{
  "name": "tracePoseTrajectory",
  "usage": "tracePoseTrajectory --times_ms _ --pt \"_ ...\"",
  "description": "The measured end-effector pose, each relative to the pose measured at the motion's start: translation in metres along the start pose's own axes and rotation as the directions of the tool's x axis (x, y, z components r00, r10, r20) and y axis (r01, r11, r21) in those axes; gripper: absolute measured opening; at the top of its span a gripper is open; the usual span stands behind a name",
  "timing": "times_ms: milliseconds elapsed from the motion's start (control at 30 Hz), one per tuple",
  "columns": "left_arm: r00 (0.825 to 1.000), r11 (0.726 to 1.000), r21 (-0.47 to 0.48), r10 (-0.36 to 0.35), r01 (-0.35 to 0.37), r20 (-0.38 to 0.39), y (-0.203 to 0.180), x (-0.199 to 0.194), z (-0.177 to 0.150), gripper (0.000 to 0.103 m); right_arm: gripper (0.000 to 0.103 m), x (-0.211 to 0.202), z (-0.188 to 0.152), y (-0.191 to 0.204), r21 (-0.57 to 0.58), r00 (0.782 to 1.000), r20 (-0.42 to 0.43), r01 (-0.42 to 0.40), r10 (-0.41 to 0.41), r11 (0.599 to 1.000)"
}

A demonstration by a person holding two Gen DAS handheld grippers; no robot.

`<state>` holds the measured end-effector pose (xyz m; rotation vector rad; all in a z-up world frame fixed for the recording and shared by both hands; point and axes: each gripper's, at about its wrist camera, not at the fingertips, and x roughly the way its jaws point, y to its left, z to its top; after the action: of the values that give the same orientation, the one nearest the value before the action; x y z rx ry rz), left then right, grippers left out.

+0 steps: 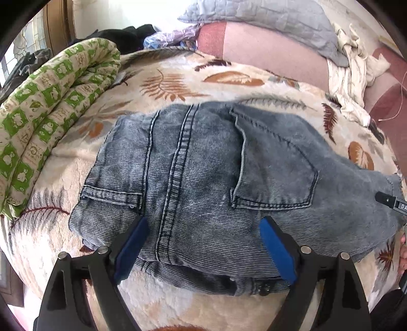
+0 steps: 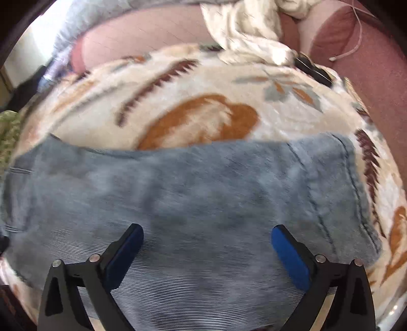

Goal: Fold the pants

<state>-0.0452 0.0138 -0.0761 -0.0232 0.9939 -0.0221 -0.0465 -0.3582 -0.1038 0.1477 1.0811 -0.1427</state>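
The jeans (image 1: 208,173) are lying folded on the leaf-print blanket (image 1: 178,76) on the bed. The left gripper (image 1: 203,244) and the right gripper (image 2: 207,244) are both hanging wide open over the denim, holding nothing. If a gripper is pinching only the top layer, the fold could be sliding apart on the fluffy blanket.

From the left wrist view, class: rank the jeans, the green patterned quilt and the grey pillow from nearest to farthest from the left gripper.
1. Jeans: directly under the open left gripper, centre.
2. Green patterned quilt: rolled up, off to the left.
3. Grey pillow: far side of the bed, upper right.
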Motion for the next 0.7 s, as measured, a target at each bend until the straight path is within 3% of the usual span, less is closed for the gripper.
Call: tracePoseTrajectory --times_ms 200,300,367,500,700 --pt "1.000 1.000 0.007 0.014 -0.014 0.014 -0.005 -0.005 0.005 0.090 0.102 -0.026 0.007 0.059 -0.124 0.981 0.123 -0.137 0.152 0.983" --pt "1.000 0.999 0.037 -0.014 0.013 0.021 -0.010 -0.007 0.000 0.090 0.102 -0.028 0.006 0.085 -0.150 0.942 0.117 -0.295 0.313 0.944" --pt "0.999 0.998 0.062 -0.005 0.003 0.034 -0.013 -0.006 -0.004 0.090 0.102 -0.026 0.003 0.101 -0.159 0.923 0.097 -0.355 0.373 0.921" --pt "0.998 0.996 0.080 0.022 -0.027 0.053 -0.012 -0.004 -0.006 0.090 0.102 -0.009 0.004 0.130 -0.178 0.943 0.067 -0.310 0.325 0.934" --pt "0.995 0.997 0.050 0.060 -0.065 0.084 0.004 0.001 -0.003 0.090 0.102 0.007 0.012 0.144 -0.139 0.946 0.043 -0.314 0.322 0.939"
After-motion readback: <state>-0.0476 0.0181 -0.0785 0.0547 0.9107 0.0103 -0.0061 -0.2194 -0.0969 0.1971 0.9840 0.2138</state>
